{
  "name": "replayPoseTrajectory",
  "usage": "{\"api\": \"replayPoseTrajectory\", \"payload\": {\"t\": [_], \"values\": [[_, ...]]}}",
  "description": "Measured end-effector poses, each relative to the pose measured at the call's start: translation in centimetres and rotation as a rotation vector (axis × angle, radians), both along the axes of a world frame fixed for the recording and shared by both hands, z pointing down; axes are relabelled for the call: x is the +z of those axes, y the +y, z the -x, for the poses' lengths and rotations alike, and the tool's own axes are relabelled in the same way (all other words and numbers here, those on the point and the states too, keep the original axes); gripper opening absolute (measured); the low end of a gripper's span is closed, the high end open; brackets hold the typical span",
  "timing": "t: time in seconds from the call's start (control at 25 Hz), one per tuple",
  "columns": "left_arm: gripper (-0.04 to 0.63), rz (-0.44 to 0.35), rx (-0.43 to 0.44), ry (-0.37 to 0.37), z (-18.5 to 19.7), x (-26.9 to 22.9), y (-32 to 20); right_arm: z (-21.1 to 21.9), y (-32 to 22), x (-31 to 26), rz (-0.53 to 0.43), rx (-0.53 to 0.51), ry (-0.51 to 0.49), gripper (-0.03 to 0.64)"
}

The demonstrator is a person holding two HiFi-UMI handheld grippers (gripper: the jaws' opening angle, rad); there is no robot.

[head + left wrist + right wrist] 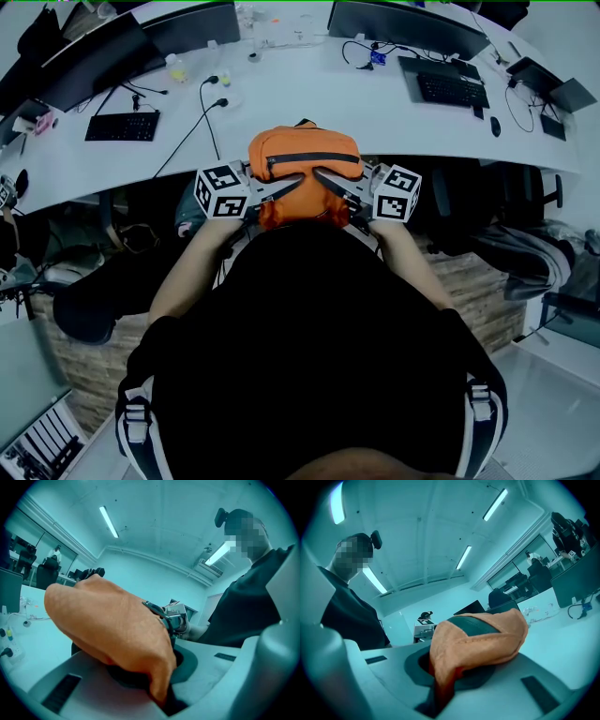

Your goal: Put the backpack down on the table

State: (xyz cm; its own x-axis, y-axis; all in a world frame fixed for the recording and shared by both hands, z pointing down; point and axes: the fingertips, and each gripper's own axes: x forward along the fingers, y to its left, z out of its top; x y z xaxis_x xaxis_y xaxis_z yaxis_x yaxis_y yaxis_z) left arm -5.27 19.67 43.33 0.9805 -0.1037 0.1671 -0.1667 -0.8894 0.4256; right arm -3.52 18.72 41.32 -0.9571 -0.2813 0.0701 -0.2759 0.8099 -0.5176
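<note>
Closest in, the person (319,328) in a black top fills the near half of the head view, forearms reaching forward. And there's the backpack (305,164), orange with a dark zip across the top, held right in front of the chest at the near edge of the table (309,94). Whether its base sits on the tabletop or hangs just off the edge, I can't tell from here.

The left gripper (281,187) comes in from the left, clamped tight on the bag's near left side. Its own view shows orange cloth bunched up and pinched deep in the closed jaws. The right gripper (330,183) mirrors it from the right, jaws closed on a fold of orange cloth that carries a dark panel. The two marker cubes sit either side of the bag, about level with each other, and the gripper tips come close together just below the zip.

Out beyond the bag, the white table curves from left to right. A black keyboard (122,127) lies at the far left, with cables (211,103) trailing toward the near edge just left of the bag. A second keyboard (453,91) lies at the far right, a mouse (495,125) beside it. Dark monitors (403,26) line the far edge. In both gripper views, strip lights (108,521) run across the ceiling.
</note>
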Motion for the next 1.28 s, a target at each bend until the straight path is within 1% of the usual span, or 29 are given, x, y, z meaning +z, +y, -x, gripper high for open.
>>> {"api": "replayPoseTrajectory", "payload": {"t": [0.36,0.6,0.84,1.08,1.28], "values": [[0.052,0.006,-0.004,-0.016,-1.6,0.5,-2.7,-1.9,-2.9,0.3,0.010,0.031,-0.012,0.051],[0.052,0.015,-0.023,-0.037,-2.4,1.0,-4.1,-2.9,-4.5,0.9,0.025,0.028,-0.028,0.051],[0.052,0.031,-0.047,-0.035,-2.8,1.5,-5.5,-3.4,-6.0,1.1,0.022,0.014,-0.038,0.051],[0.052,0.058,-0.068,-0.013,-3.0,1.7,-7.1,-3.6,-7.4,1.1,0.025,-0.006,-0.024,0.051],[0.052,0.052,-0.067,-0.005,-4.3,1.4,-9.2,-4.9,-9.5,0.6,0.020,0.006,-0.017,0.051]]}}
